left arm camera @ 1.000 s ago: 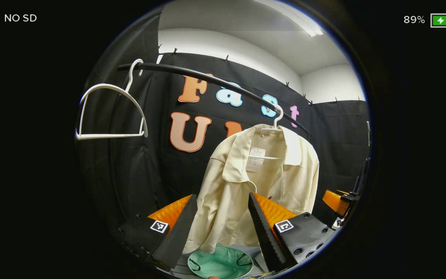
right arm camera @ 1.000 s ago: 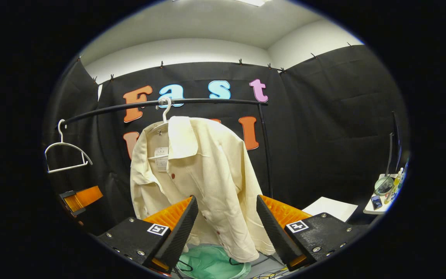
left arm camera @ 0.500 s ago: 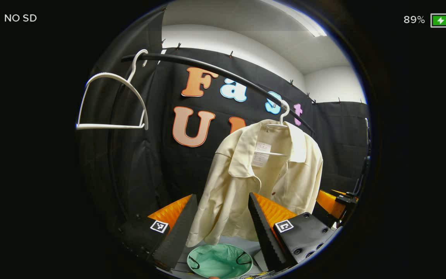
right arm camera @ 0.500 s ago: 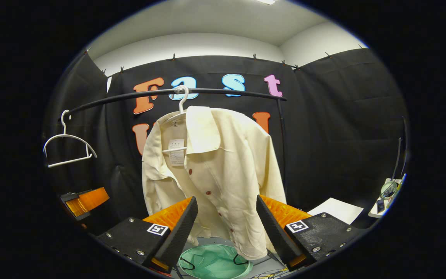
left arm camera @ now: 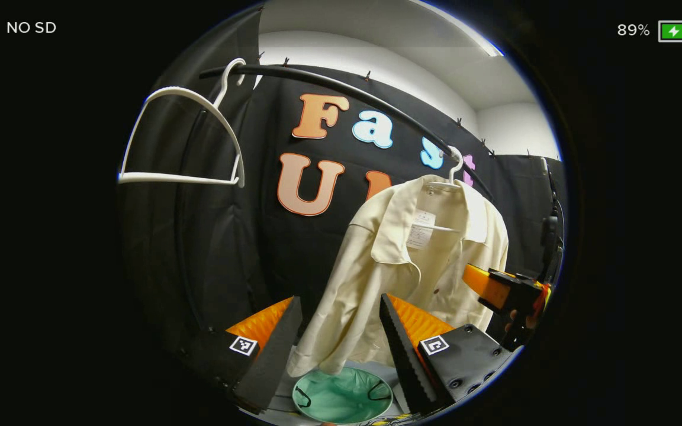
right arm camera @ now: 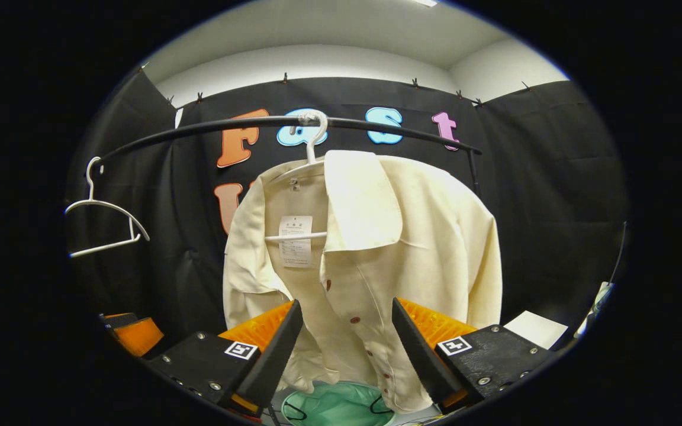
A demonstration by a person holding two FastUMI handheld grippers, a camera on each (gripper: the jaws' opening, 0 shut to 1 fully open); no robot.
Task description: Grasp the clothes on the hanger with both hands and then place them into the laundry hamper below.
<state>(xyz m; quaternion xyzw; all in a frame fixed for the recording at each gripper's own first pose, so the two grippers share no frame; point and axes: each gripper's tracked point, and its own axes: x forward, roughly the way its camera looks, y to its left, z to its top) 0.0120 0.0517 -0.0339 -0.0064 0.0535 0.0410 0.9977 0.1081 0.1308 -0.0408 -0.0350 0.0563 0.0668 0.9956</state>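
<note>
While the cream shirt [right arm camera: 376,248] hangs untouched, both grippers gape empty.
A bare hanger [right arm camera: 104,228] shares the rail [right arm camera: 199,127]; green hamper [right arm camera: 338,408] below.

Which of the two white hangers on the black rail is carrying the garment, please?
The white hanger nearer the rail's right end carries the cream button-up shirt; the other white hanger, far left, hangs bare.

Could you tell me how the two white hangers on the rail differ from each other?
The bare hanger carries nothing, while the loaded hanger holds a cream shirt. The bare hanger hangs near the rail's left end; the loaded hanger hangs farther right, above the green hamper. Both are white and hooked over the same black rail.
</note>
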